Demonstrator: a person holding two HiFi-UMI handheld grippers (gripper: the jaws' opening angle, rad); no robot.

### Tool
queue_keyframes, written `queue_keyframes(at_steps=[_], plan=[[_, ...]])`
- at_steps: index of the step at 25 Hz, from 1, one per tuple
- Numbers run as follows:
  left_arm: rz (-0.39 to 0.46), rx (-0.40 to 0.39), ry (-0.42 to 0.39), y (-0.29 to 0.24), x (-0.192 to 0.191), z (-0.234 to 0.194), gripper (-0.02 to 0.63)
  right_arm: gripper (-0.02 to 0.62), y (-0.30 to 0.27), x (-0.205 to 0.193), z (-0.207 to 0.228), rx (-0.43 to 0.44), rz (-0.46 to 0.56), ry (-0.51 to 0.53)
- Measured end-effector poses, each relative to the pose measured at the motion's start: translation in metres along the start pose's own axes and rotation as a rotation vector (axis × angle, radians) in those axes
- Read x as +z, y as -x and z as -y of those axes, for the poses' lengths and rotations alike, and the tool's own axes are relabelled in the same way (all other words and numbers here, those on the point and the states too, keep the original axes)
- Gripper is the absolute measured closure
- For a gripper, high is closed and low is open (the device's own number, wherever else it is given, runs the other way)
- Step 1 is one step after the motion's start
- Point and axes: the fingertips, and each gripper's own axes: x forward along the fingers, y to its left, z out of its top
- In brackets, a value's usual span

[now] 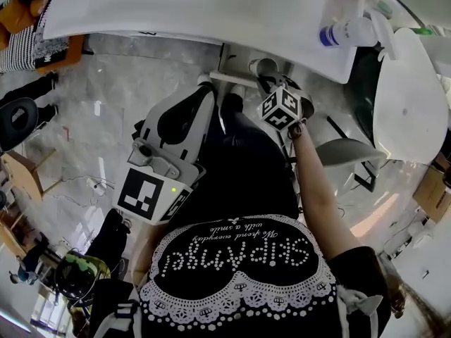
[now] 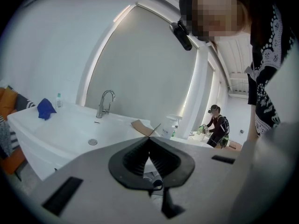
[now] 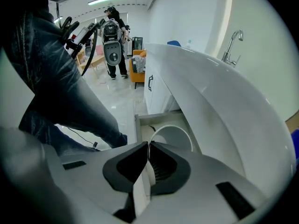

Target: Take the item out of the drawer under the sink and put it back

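Right hand-held gripper [image 3: 148, 143]: its jaws are almost together and pinch a thin white strip, apparently the top edge of the drawer front [image 3: 141, 190]. A grip on that edge is likely what lets the drawer be pulled or pushed.
Drawer [image 3: 138, 125]: it stands open under the sink, and its inside shows just past the jaw tips.
Item: a rounded white form [image 3: 173, 136] lies inside the drawer. I cannot tell whether it is a bowl or the drawer's own curved wall. Neither gripper carries a loose thing, so the item is probably in the drawer.
Left hand-held gripper [image 2: 149, 139]: the jaws are pressed together at the tips with nothing between them. It is held low beside the person's hip and aimed up at the sink, seemingly parked out of the way.
Sink [image 3: 224, 106]: the white basin overhangs the drawer, so the reach comes from below its rim.
Basin top: a faucet [image 2: 105, 101], a blue cloth [image 2: 46, 108] and a spray bottle [image 1: 349, 32] stand there, well apart from both grippers.
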Motion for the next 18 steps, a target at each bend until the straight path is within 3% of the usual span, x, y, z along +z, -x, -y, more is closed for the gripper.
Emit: queue_keyframes(at_steps=[18], plan=[[-0.025,0.061,0.056,0.006,-0.011,-0.015,0.601,0.566,-0.033,-0.009,0.005,0.038,-0.063,0.001]])
